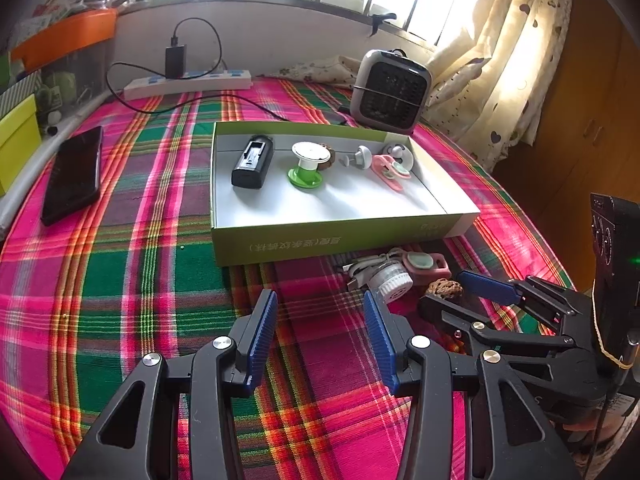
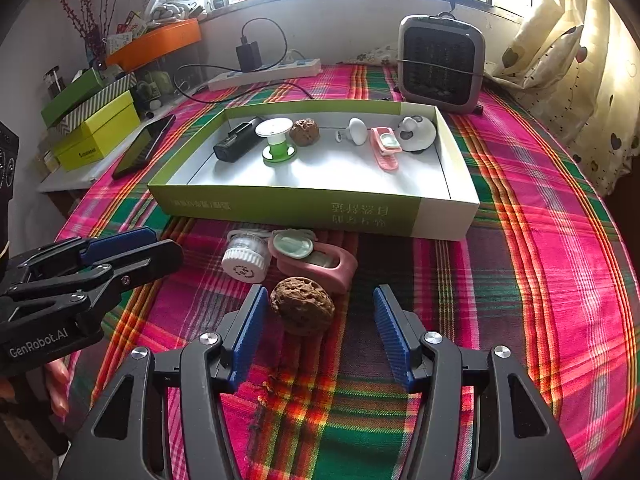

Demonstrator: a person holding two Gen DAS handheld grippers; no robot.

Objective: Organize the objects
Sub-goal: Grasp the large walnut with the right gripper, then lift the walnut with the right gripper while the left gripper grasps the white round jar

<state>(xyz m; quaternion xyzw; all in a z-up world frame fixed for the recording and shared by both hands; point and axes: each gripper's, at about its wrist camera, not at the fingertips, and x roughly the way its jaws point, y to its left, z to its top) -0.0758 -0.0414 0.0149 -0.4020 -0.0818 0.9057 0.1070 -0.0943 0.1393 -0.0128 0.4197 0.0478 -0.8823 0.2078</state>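
Note:
A shallow green-and-white box [image 2: 312,204] holds a black charger [image 2: 236,142], a green-and-white spool [image 2: 276,140], a walnut [image 2: 305,131], a white knob [image 2: 356,130], a pink clip [image 2: 386,148] and a round white toy [image 2: 416,134]. On the plaid cloth in front of it lie a white ribbed-cap jar [image 2: 246,260], another pink clip [image 2: 316,262] and a second walnut [image 2: 302,310]. My right gripper [image 2: 320,300] is open around this walnut, which sits near its left finger without being pressed. My left gripper [image 1: 320,300] hangs open over bare cloth.
A grey heater [image 2: 440,64] stands behind the box and a power strip [image 2: 264,74] with a plugged charger lies at the back. A black phone [image 2: 144,146] rests left of the box, beside stacked green boxes [image 2: 96,128]. A curtain [image 2: 580,60] hangs on the right.

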